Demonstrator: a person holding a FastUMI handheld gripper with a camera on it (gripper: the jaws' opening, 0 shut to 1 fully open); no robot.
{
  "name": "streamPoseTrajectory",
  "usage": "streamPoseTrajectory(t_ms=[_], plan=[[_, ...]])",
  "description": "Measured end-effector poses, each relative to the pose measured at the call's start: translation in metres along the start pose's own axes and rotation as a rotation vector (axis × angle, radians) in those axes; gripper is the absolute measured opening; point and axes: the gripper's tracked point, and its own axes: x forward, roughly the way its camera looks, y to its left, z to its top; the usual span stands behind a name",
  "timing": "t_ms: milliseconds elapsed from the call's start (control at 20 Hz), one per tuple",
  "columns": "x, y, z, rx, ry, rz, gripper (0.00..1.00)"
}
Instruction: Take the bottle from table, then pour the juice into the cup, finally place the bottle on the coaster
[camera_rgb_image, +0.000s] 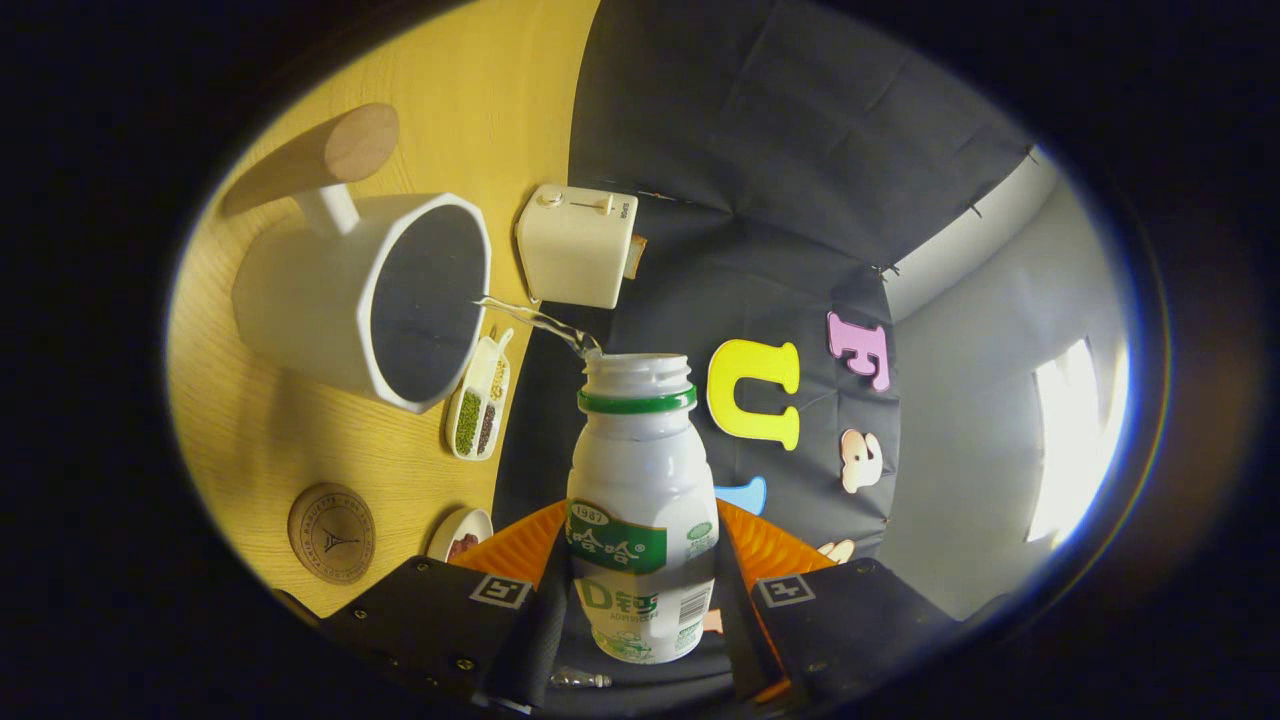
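Note:
My gripper is shut on a white plastic bottle with a green neck ring and green label, both fingers pressing its sides. The view is rolled over, so the bottle is tipped toward the cup. A thin clear stream runs from the bottle's open mouth into the white cup, whose dark inside faces me. The cup has a wooden-ended handle and stands on the yellow wooden table. A round brown coaster lies on the table beside my left finger, nearer than the cup.
A cream toaster stands on the table beyond the cup, at the black cloth wall. A narrow white dish with beans lies between cup and bottle. A small white bowl sits by the coaster. A grey wall with a bright window is opposite.

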Motion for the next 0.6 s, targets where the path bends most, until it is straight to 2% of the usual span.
streamPoseTrajectory(t_ms=[600], plan=[[-0.0004,-0.0042,0.0027,-0.03,-0.016,-0.005,0.67]])
